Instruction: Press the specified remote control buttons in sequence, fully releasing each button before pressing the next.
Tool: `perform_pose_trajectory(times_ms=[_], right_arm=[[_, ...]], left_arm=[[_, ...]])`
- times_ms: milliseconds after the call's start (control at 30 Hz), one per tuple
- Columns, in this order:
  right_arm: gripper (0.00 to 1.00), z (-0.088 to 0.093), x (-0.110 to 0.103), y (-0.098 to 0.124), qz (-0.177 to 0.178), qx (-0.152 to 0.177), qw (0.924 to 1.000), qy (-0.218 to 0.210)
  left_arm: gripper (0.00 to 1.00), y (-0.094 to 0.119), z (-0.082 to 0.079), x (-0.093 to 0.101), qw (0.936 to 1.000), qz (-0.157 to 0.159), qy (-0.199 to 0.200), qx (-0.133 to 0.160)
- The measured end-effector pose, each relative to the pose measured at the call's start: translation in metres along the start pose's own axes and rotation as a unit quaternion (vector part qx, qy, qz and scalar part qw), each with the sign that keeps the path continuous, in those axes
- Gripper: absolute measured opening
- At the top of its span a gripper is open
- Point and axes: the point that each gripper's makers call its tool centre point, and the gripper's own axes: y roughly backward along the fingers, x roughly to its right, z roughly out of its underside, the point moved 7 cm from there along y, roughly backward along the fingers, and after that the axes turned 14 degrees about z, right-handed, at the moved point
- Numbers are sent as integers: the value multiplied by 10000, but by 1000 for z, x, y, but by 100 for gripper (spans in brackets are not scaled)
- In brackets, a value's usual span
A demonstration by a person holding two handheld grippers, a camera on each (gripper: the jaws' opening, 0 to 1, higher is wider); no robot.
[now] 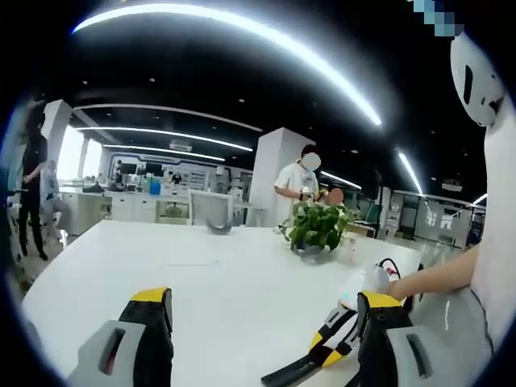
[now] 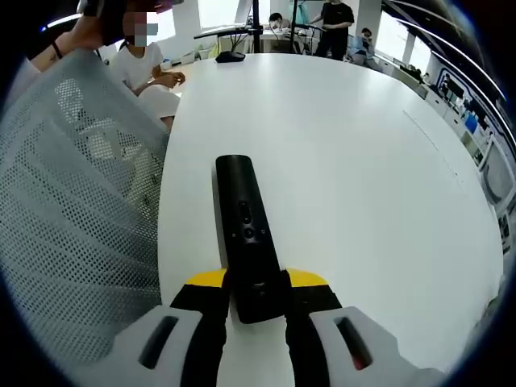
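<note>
Right hand-held gripper [image 2: 256,300], low centre of the right gripper view, is clamped on the near end of the black remote [image 2: 246,235], yellow-tipped jaws pressing both long sides. Remote runs up-frame from the jaws, button face up, a couple of round buttons [image 2: 246,222] visible mid-body; far end pokes out over the white surface [image 2: 347,161]. Whether the remote rests on the surface or is held just above it, can't tell. Mesh chair back [image 2: 72,234] fills the left of that frame; people sit and stand at upper left and top. Left hand-held gripper [image 1: 262,310], bottom of the left gripper view, has jaws spread wide apart, nothing between them; the other hand-held gripper's black-and-yellow body cuts in at lower right. Potted plant [image 1: 316,226] sits mid-frame on the surface, well beyond the jaws; a person stands behind it. Step in hand looks like steadying the remote before pressing. To do it well: keep the right grip firm and level, bring the left in with one jaw tip over the first target button, press straight down, lift fully clear before the next. Risk: remote tipping or twisting in the clamp if pressed off-centre.
</note>
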Motion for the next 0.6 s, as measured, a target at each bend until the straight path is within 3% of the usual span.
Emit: perform_pose_trajectory(times_ms=[167,333,600], right_arm=[[26,0,0,0,-1,-3,10000,1],[26,0,0,0,0,-3,10000,-1],[26,0,0,0,10,15,10000,-21]], left_arm=[[100,-9,5,9,9994,252,-134,-202],[100,-13,9,10,9984,260,-289,-410],[100,-11,8,8,9985,176,-349,-396]])
